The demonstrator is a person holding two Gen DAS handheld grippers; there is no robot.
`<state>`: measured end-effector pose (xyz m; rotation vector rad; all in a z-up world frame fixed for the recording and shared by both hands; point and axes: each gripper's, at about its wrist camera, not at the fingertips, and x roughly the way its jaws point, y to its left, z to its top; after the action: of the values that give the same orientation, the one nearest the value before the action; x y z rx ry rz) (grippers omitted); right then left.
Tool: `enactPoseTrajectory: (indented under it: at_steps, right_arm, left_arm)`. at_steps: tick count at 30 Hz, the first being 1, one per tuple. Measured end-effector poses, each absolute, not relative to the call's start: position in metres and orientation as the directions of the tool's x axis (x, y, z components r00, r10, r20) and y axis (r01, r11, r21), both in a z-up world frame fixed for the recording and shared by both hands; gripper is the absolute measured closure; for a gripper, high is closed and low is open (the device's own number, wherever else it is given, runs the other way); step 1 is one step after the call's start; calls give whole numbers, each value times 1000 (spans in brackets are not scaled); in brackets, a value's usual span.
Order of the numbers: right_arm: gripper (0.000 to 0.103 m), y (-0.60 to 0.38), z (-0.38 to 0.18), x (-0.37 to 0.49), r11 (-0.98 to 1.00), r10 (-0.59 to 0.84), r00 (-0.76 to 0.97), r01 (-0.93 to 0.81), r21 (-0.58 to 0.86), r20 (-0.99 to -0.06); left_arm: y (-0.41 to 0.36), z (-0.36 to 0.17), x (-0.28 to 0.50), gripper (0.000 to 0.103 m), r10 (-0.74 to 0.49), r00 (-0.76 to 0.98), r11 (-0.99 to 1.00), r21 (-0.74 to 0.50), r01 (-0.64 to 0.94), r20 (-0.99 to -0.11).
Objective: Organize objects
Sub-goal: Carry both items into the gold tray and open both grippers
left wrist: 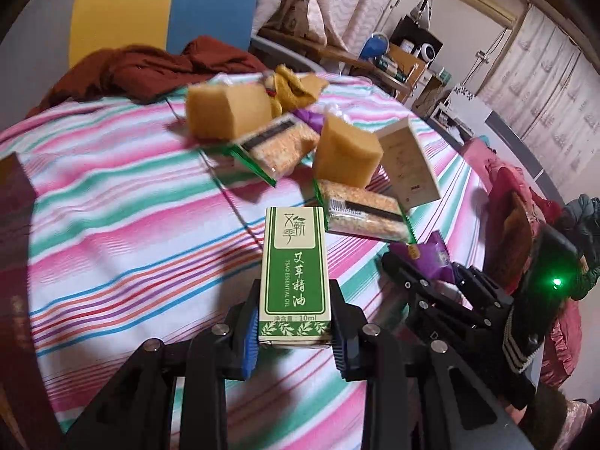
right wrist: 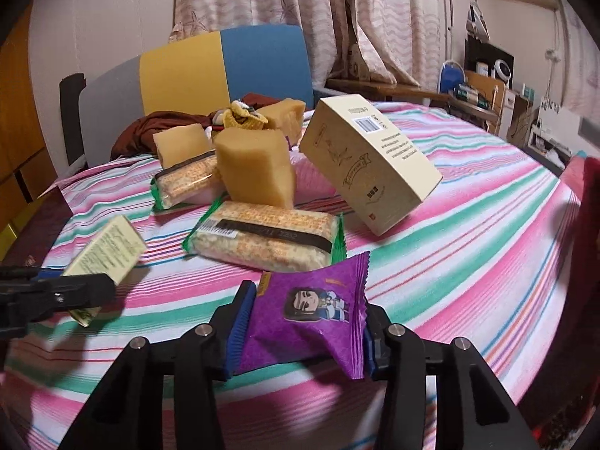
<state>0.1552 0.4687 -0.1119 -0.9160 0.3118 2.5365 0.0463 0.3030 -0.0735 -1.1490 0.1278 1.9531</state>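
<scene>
My left gripper (left wrist: 296, 332) is shut on a green and cream essential oil box (left wrist: 294, 273), held above the striped bedsheet (left wrist: 112, 225). The same box (right wrist: 107, 253) and the left gripper's fingers (right wrist: 71, 290) show at the left of the right wrist view. My right gripper (right wrist: 302, 332) is shut on a purple snack packet (right wrist: 311, 315); the packet also shows in the left wrist view (left wrist: 431, 258). Ahead lie two rice-cracker packs (right wrist: 266, 238) (right wrist: 187, 182), yellow sponge blocks (right wrist: 255, 170) (right wrist: 182, 144) and a tilted beige box (right wrist: 369, 163).
A dark red cloth (left wrist: 150, 67) and a yellow knitted item (left wrist: 296, 88) lie at the far side. A yellow and blue headboard (right wrist: 225, 67) stands behind. A dark red box (left wrist: 15, 243) is at the left edge. Clothes (left wrist: 525, 206) pile off the right edge.
</scene>
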Motion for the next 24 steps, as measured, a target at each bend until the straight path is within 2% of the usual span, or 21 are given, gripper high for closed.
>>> enactPoseTrajectory:
  at_steps: [6,12,18,24]
  right_arm:
    - [55,452,-103,163,-902,229,-703,-413,124,-673]
    - [55,419,-87,158,-941,167,-722,-320,110,-671]
    - [55,369,-59,134,-983,68,-760,-163,89,-647]
    - [54,301,-21,88,-994,-105,-780,68,84,-617]
  left_arm:
    - [272,-53,52,73,656,-247,-629,-335,-702,-714]
    - [228,-35,53,72,655,-327,-670,-323,-668,-681]
    - [172,-24,35,72,607,-423,-750,-309,-584,-673]
    - [105,-18,-2,72,514,-507,-838,-281,-468,-692]
